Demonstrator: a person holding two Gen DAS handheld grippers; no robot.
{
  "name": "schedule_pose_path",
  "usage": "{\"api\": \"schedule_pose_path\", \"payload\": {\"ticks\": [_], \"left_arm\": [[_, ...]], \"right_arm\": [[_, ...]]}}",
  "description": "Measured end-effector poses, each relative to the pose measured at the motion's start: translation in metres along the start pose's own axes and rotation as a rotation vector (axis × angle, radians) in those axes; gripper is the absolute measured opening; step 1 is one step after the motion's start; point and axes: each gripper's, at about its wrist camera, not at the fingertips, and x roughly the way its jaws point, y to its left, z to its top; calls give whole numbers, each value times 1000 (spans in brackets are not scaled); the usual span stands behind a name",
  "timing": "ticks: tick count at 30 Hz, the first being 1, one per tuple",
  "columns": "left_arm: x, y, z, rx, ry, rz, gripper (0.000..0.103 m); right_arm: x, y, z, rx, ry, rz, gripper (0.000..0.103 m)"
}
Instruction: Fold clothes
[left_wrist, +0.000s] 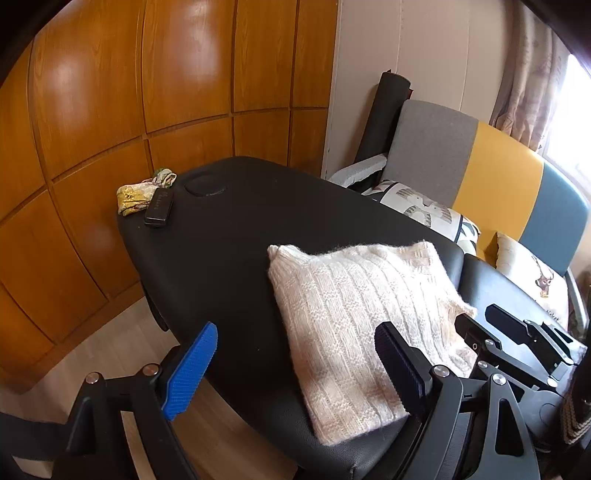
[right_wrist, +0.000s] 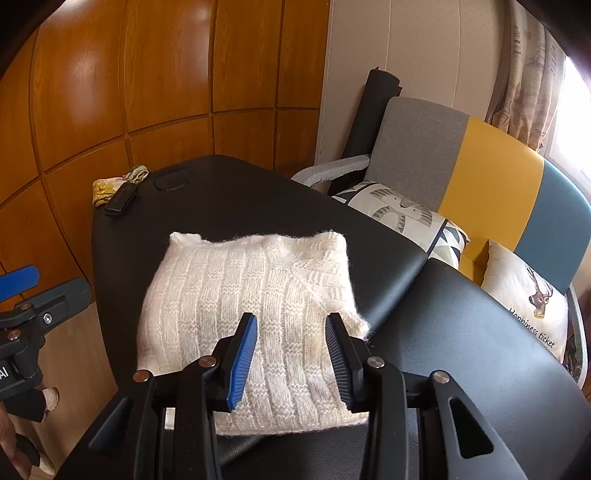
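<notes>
Left fingers (left_wrist: 295, 373) spread wide, empty, straddling folded white knit sweater's (left_wrist: 364, 321) near-left edge. Right fingers (right_wrist: 291, 360) half-parted, hovering over sweater's near end, nothing pinched. Soft, light, fuzzy; best pinched at folded edges. Lying on black tabletop (left_wrist: 229, 236). No containers.

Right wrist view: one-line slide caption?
Right tool open above a folded cream knit sweater on a black padded table.
</notes>
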Motion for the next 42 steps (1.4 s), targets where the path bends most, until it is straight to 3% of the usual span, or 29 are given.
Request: {"api": "schedule_pose_path", "payload": {"ticks": [13,42], "left_arm": [[-5,1,-2,4,-25,35,88],[-7,-1,-2,5,-21,35,89]], "right_arm": [[0,-2,-1,7,-1,-7,39],[4,-3,-1,14,-1,-13,39]]}}
